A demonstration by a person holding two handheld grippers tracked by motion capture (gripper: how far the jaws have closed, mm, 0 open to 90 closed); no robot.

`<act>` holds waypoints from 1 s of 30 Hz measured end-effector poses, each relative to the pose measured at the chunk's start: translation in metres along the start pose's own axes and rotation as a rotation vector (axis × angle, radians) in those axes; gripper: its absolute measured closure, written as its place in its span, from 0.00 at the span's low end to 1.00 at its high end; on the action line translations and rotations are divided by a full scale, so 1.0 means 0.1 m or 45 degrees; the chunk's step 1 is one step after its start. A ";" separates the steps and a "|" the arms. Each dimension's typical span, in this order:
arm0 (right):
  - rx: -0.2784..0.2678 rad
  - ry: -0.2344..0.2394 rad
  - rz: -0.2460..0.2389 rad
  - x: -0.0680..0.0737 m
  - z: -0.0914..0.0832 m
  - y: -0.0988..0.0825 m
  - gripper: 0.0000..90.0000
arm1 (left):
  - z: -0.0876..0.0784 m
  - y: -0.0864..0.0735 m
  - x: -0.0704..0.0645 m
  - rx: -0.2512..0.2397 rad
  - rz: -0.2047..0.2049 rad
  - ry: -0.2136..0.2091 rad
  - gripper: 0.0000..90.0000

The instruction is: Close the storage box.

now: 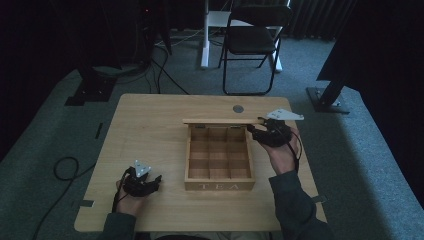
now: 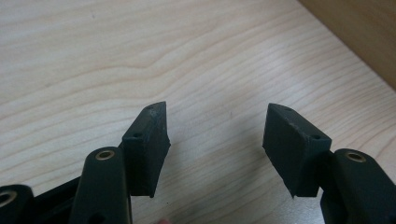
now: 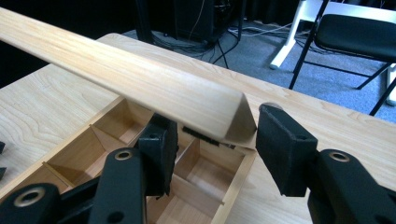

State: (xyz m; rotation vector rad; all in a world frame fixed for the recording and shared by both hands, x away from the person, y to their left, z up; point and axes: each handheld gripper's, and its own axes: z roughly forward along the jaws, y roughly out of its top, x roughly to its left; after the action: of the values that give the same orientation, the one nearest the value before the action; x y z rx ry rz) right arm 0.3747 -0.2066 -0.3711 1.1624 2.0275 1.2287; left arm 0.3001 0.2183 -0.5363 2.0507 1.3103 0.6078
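Note:
A wooden tea box point(image 1: 219, 186) marked TEA stands in the middle of the table, its square compartments point(image 3: 116, 140) bare. Its lid point(image 1: 220, 121) stands raised at the back edge. My right gripper point(image 1: 254, 131) is at the lid's right end. In the right gripper view the lid's end point(image 3: 187, 93) lies between the jaws of this gripper point(image 3: 215, 125): one jaw sits under the lid, the other stands just off its corner, not pressing. My left gripper point(image 1: 156, 180) rests on the table at the front left. Its jaws point(image 2: 215, 135) are open with bare wood between them.
A round grey grommet point(image 1: 238, 108) sits in the tabletop behind the box. The light wood table point(image 1: 150, 125) has free room left of the box. A black folding chair point(image 1: 252, 40) and stand bases are on the carpet beyond. A cable loop point(image 1: 65, 167) lies on the floor at left.

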 end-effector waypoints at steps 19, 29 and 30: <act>0.043 -0.027 -0.048 0.13 -0.12 -0.12 0.52 | -0.37 0.47 -0.20 -0.179 0.011 -0.114 0.45; 0.048 -0.047 -0.059 0.19 -0.14 -0.22 0.52 | -0.54 0.81 -0.35 -0.275 0.056 -0.167 0.45; 0.050 -0.052 -0.066 0.20 -0.15 -0.24 0.52 | -0.56 0.84 -0.36 -0.285 0.059 -0.173 0.45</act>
State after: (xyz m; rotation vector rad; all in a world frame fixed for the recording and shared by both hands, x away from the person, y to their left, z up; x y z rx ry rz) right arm 0.3435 -0.2015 -0.3847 1.1368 2.0469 1.1363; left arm 0.3011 0.1732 -0.4392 1.9082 1.0692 0.5961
